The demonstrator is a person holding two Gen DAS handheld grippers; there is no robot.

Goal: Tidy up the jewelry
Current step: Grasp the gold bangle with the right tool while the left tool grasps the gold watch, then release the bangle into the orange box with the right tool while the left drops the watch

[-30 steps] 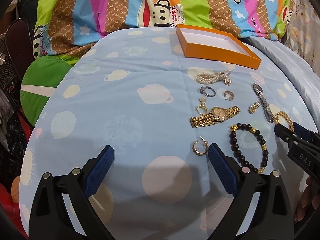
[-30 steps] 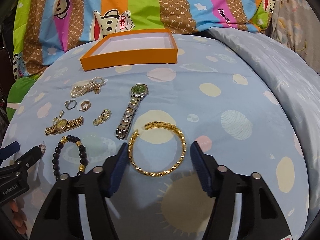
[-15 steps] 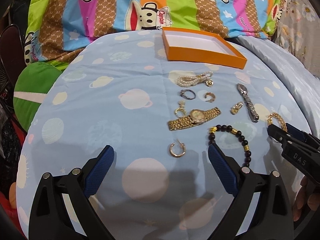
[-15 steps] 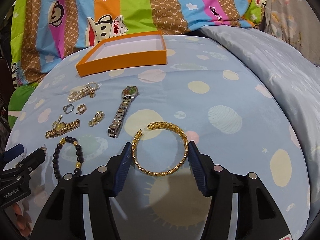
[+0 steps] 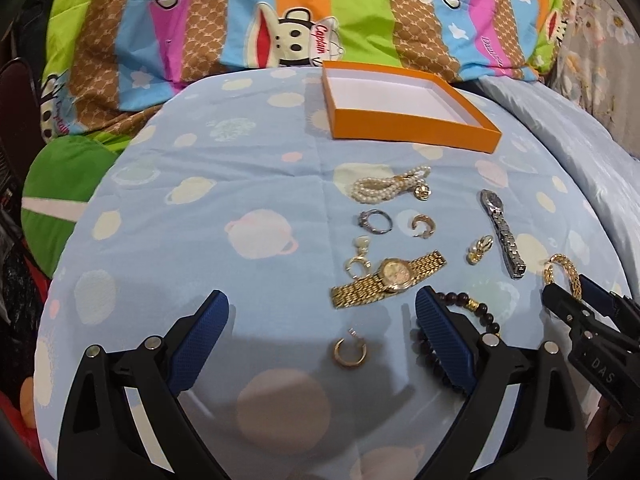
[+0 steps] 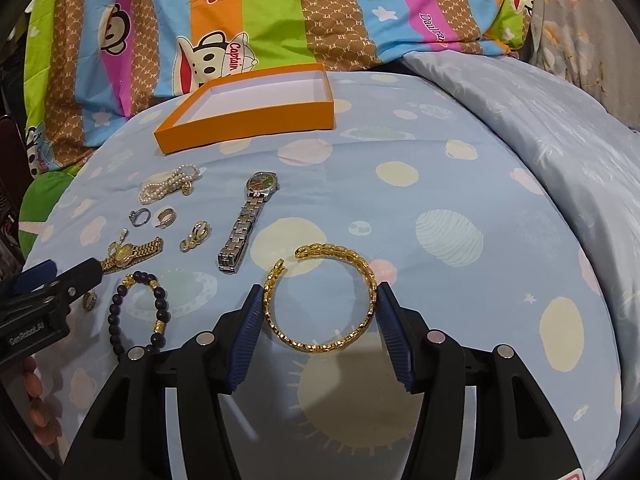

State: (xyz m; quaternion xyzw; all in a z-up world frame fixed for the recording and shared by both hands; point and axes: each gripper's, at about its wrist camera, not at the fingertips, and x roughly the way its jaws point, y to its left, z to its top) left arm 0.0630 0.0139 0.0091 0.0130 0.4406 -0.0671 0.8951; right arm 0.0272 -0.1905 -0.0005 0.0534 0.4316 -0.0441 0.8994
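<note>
progress: nothing sorted yet; orange box (image 6: 248, 110) sits empty at the far side of the bed (image 6: 440, 184), every piece still out on the blue sheet
left to do: all of it, by my read; gold bangle looks first in line
right gripper (image 6: 320, 312): jaws apart, straddling the gold bangle (image 6: 320, 300); blue pads at or just beside its left and right edges, can't tell if they press; bangle flat on the sheet, not lifted
left gripper (image 5: 322, 326): jaws wide apart, holding nothing; gold hoop earring (image 5: 350, 352) lies on the sheet between the fingers, touching neither
bead bracelet (image 6: 138, 312): between the two grippers, partly hidden behind the left gripper's right finger in the left view
silver watch (image 6: 248, 220): just beyond the bangle, off to its left
gold watch (image 5: 390, 278): just beyond the hoop earring
smaller bits: pearl bracelet (image 5: 390, 188), silver ring (image 5: 374, 222), more earrings, all nearer the box, well clear of both grippers
</note>
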